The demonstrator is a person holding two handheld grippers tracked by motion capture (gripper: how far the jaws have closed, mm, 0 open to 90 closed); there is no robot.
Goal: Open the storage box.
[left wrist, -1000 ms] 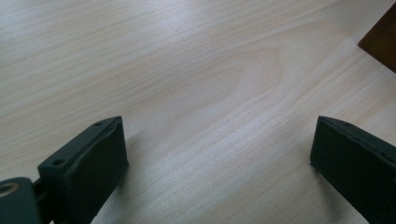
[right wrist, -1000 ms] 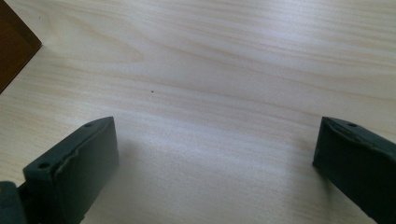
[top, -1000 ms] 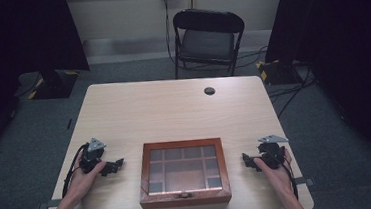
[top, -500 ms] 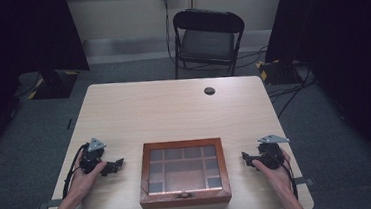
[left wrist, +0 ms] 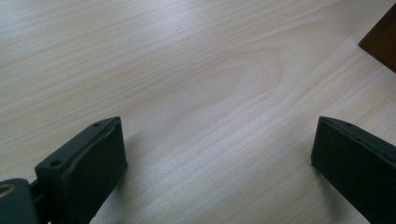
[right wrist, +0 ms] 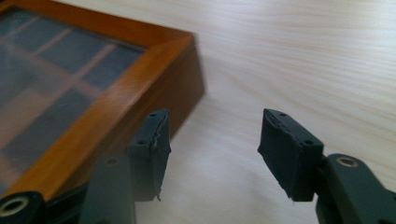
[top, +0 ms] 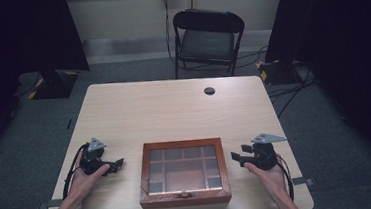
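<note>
A brown wooden box with a glass lid over several compartments lies shut at the table's front middle. My left gripper rests on the table left of the box and points at its side. Its jaws stand wide open over bare wood. My right gripper is held just right of the box and points at it. Its jaws have just been closing and stand partly open with nothing between them. The box's near corner lies just ahead of the left jaw.
The light wooden table has a small dark round cap near its far edge. A black folding chair stands behind it. Dark curtains hang at both sides, and cables run over the floor at the right.
The right gripper has lifted slightly and edged toward the box, its jaws now closer together. The left gripper and the box have not moved.
</note>
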